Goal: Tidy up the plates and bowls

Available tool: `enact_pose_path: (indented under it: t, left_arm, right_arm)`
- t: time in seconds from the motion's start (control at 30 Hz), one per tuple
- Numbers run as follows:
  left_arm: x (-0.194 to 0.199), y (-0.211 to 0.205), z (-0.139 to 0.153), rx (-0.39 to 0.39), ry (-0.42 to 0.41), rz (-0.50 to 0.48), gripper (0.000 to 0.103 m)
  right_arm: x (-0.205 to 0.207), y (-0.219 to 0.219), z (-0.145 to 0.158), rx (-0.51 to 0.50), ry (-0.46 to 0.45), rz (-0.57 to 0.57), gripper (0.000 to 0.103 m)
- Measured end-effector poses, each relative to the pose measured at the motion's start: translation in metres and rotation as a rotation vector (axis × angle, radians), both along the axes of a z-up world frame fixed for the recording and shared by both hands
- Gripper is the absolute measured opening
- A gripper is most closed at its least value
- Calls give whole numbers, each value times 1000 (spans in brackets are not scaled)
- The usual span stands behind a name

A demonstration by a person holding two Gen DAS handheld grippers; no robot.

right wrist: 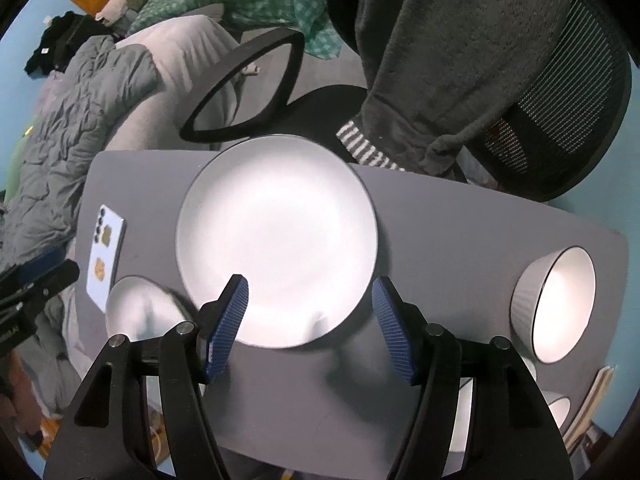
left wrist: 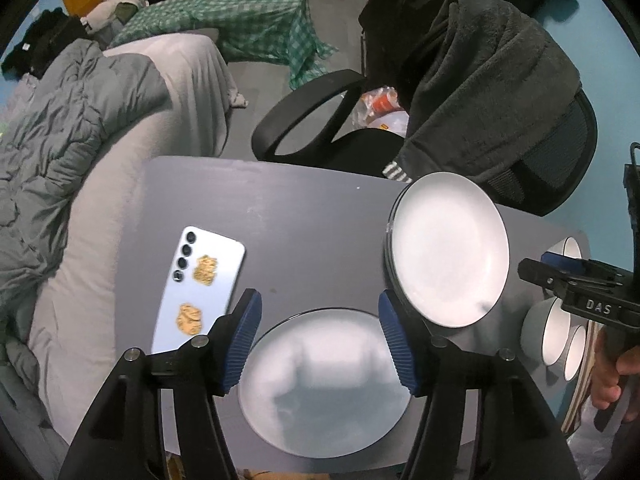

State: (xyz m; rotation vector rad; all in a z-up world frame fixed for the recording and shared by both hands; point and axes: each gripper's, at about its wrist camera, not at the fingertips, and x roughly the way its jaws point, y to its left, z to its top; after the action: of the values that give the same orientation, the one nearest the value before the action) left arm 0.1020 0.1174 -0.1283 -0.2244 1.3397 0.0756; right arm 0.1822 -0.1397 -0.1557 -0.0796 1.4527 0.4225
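A stack of white plates with dark rims (left wrist: 448,252) stands on the grey table (left wrist: 312,208); it also shows in the right wrist view (right wrist: 276,236). A single white plate (left wrist: 324,384) lies near the table's front edge, also in the right wrist view (right wrist: 140,312). My left gripper (left wrist: 320,344) is open and empty above that single plate. My right gripper (right wrist: 310,324) is open and empty over the near rim of the stack; it also shows in the left wrist view (left wrist: 568,276). White bowls (right wrist: 556,304) stand at the table's right end, also in the left wrist view (left wrist: 556,332).
A white phone (left wrist: 200,288) lies face down at the table's left. A black office chair (left wrist: 360,120) draped with a dark towel (left wrist: 480,92) stands behind the table. A bed with grey bedding (left wrist: 80,140) is on the left.
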Motion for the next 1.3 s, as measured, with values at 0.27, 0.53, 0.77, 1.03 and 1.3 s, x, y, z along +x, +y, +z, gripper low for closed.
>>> enact_pose_path:
  t: [0.27,0.53,0.77,1.03,1.3]
  left_arm:
    - [-23,17,-8,20,8,-32,66]
    - [-45,36,-38,11,52,-32,67]
    - [-58,49,-64,-49,86,4,67]
    - [-58,58,-93,-76,116,12,67]
    - [-57,61,-108,-96,133,3,67]
  right_arm:
    - [-27,17,8,31,9,22,65]
    - [-53,34,-8,47,56,46,65]
    - [-71,47,-29,84,101,61,65]
    - [-86,59,-52,127,159,78,65]
    - [-94,73,-78,111,181,118,64]
